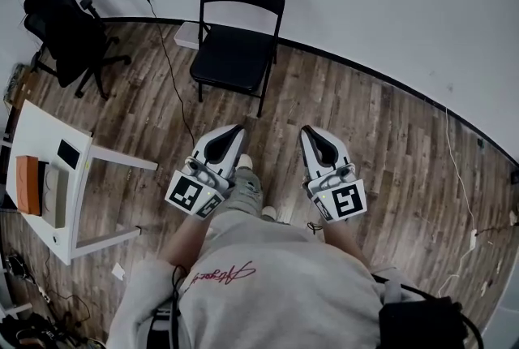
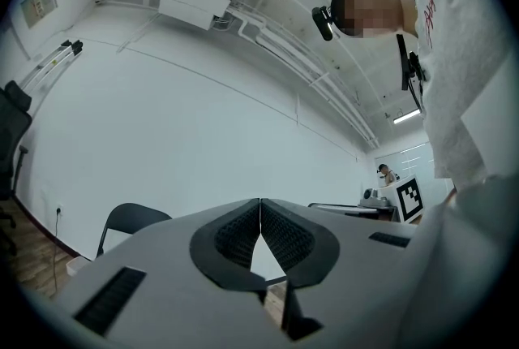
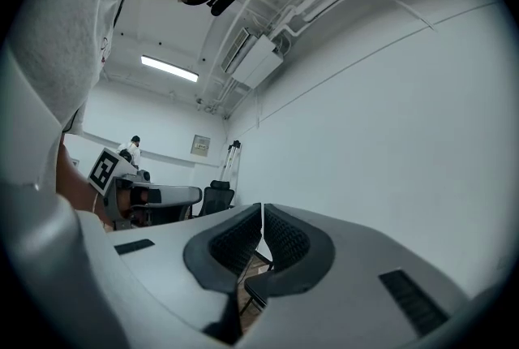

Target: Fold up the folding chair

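- Wooden floor (image 1: pixel 365 128): probably slick under metal legs; could let the frame skid once pushed.
- Black folding chair (image 1: pixel 238 39): stands unfolded by the wall, well apart from both tongs; could tip or bang the wall if lifted one-sidedly.
- Left tongs (image 1: pixel 233 131), right tongs (image 1: pixel 309 132): clenched on nothing; need opening first, else slide off the tubing.
- Thin cable (image 1: pixel 173 79): lies near the chair's legs; could snag.

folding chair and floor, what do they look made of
The folding chair has a thin black tube frame, likely painted metal; its seat's dull sheen suggests vinyl padding. The floor shows brown planks with grain and seams: wood or wood-look laminate.
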Available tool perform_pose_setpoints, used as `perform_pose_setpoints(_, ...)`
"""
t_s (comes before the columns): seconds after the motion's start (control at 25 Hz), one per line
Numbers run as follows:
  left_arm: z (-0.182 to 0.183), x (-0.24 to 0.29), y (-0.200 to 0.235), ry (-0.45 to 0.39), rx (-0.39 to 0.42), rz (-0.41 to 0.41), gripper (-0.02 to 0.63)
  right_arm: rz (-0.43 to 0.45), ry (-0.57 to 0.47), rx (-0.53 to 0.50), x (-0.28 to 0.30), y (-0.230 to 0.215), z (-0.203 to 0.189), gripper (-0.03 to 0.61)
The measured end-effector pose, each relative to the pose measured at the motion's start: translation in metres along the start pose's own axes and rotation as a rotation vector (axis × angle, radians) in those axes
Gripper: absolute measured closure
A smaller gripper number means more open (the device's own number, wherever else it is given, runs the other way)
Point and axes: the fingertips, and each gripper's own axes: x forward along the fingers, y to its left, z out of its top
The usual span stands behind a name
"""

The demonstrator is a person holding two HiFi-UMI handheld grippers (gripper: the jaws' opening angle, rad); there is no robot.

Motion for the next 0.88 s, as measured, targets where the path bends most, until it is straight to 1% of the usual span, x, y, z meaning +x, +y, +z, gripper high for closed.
perform_pose_setpoints(0.16,-0.01,0.017,0.03,0.013,-0.015,0.021,0.597,-0.004,0.002,-0.001,0.029,-0.022,-0.009,0.558)
perform_pose_setpoints(0.32,-0.02,0.049,0.075,0.023,-0.013,0.011,0.597,0.001,0.005,-0.026,0.076,-0.044,-0.021,0.558)
perform_pose_setpoints(0.44,-0.024,0.088,0.115,0.016,-0.022,-0.005,0.597,0.009,0.003,-0.036,0.125,-0.073,-0.032,0.558)
perform_pose_setpoints(0.56,-0.023,0.133,0.159,0.01,-0.002,-0.031,0.597,0.021,-0.03,-0.04,0.182,-0.107,-0.031,0.558)
perform_pose_setpoints(0.64,-0.021,0.158,0.189,0.009,-0.006,-0.035,0.597,0.024,-0.036,-0.053,0.219,-0.124,-0.031,0.558)
perform_pose_setpoints(0.8,-0.019,0.192,0.237,0.028,-0.021,-0.035,0.597,0.007,-0.031,-0.064,0.277,-0.149,-0.031,0.558)
perform_pose_setpoints(0.88,-0.023,0.204,0.253,0.042,-0.032,-0.018,0.596,0.006,-0.026,-0.059,0.296,-0.159,-0.032,0.558)
